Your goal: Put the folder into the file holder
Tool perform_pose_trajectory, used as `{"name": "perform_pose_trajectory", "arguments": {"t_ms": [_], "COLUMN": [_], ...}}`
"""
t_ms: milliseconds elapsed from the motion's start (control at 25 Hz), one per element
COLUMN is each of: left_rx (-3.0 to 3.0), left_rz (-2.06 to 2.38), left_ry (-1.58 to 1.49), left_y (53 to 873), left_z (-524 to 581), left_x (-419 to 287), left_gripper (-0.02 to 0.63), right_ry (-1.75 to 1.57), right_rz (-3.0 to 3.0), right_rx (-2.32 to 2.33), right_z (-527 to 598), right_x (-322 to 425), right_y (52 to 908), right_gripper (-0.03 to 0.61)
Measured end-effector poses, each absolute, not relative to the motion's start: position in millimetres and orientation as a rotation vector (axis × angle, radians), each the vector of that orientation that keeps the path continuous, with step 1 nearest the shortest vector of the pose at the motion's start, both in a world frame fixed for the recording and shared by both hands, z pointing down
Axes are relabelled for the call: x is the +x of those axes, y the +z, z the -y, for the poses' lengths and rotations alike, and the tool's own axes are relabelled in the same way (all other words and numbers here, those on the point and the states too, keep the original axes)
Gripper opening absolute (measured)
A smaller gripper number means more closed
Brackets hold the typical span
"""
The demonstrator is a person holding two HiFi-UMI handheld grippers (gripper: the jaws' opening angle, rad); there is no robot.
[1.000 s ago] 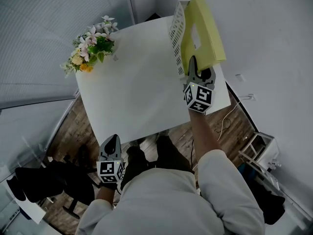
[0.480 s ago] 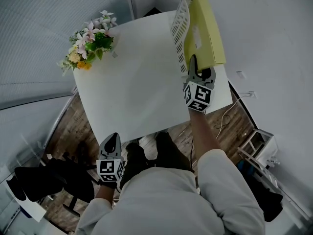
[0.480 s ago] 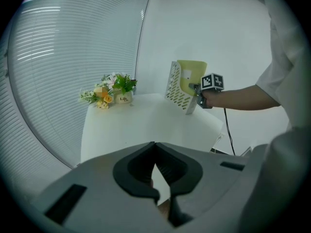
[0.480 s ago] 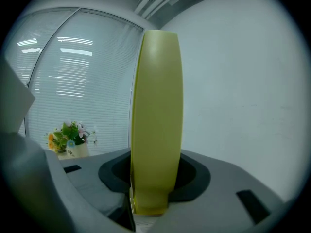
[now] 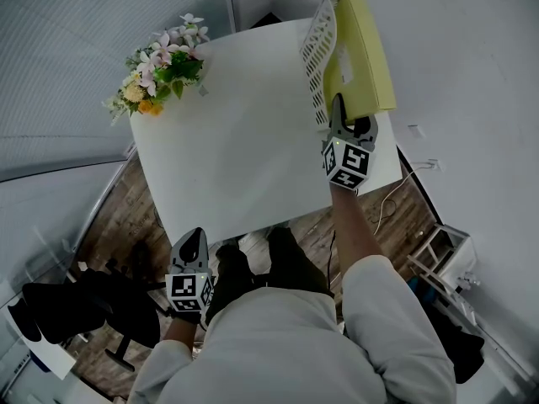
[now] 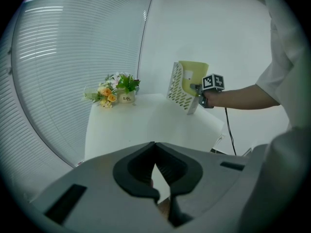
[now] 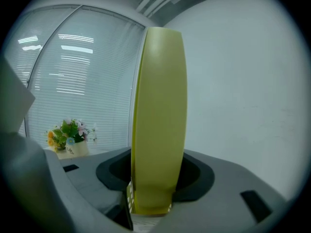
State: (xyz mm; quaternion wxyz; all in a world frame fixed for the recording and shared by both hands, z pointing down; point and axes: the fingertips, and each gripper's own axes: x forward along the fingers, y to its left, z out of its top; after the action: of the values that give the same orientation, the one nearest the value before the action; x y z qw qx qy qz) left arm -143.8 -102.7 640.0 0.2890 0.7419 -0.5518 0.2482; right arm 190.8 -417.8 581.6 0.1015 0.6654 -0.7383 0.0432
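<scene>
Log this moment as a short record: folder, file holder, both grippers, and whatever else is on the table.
folder: yellow-green, upright in the file holder, rising above it
file holder: white, perforated, at the table's right edge
right gripper: jaws have just been opening, folder between them
left gripper: shut, empty, low, off the table's near edge
table: white, flowers at far left corner

yellow-green folder [image 5: 364, 53], upright (slightly tilted), against white perforated file holder [image 5: 318, 45], right edge of table [image 5: 236, 141]
</scene>
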Motion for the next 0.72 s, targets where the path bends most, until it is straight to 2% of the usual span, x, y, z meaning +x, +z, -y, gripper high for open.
{"name": "perform_pose_trajectory", "arguments": {"t_ms": [200, 440, 720], "left_rx": [1.999, 2.071, 2.208], "left_rz": [1.48, 1.482, 1.476], "left_ry": [0.643, 0.603, 0.543], "left_y": [634.5, 615.6, 578.0], "left_z": [101.9, 110.0, 126.1], "left_x": [-143.7, -137.9, -126.7], "left_gripper": [0.008, 0.008, 0.008], "right_ry": [0.121, 0.083, 0.024], "right_rz": [2.211, 2.26, 2.31], "right_rx": [1.95, 1.974, 2.034], "right_z": [416.8, 399.3, 353.0], "right_x": [193.0, 202.1, 213.3], "right_y": [568.9, 525.5, 457.2], "right_gripper": [0.325, 0.353, 0.352]}}
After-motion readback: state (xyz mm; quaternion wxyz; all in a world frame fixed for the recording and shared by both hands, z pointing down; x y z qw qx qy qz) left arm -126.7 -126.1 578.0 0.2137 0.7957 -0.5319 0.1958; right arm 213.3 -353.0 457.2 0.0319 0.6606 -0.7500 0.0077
